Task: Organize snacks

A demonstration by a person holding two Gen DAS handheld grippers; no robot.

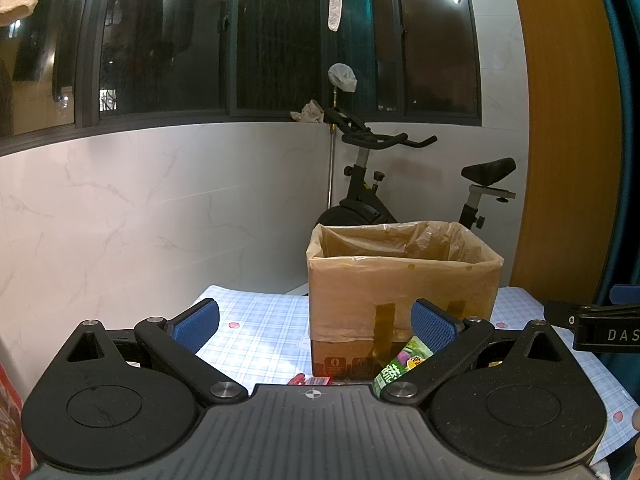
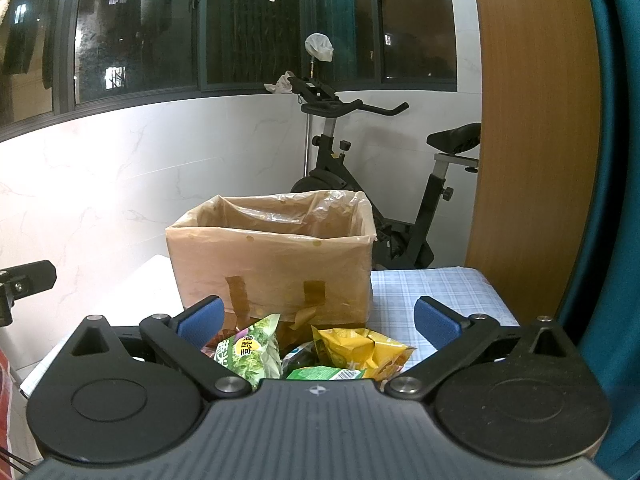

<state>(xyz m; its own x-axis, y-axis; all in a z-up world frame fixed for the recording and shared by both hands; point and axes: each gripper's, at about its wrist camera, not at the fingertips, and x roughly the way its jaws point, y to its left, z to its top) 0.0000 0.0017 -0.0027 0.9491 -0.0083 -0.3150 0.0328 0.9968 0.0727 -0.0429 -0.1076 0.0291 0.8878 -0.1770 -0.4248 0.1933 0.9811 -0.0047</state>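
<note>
both wrist views look forward, low over the table, near the cardboard box (image 1: 404,280) (image 2: 272,268), sharing it.

Left gripper (image 1: 315,322): jaws spread wide, blue pads facing each other, nothing between them. Body held level, pointing forward. Its black side also shows at the left edge of the right wrist view.

Right gripper (image 2: 319,318): jaws likewise spread wide, blue pads empty, nothing clamped. Held level, pointing forward, just beside the left one; its black side shows at the right edge of the left wrist view.

Sliver of a hand (image 1: 636,420) at that view's lower right edge.
</note>
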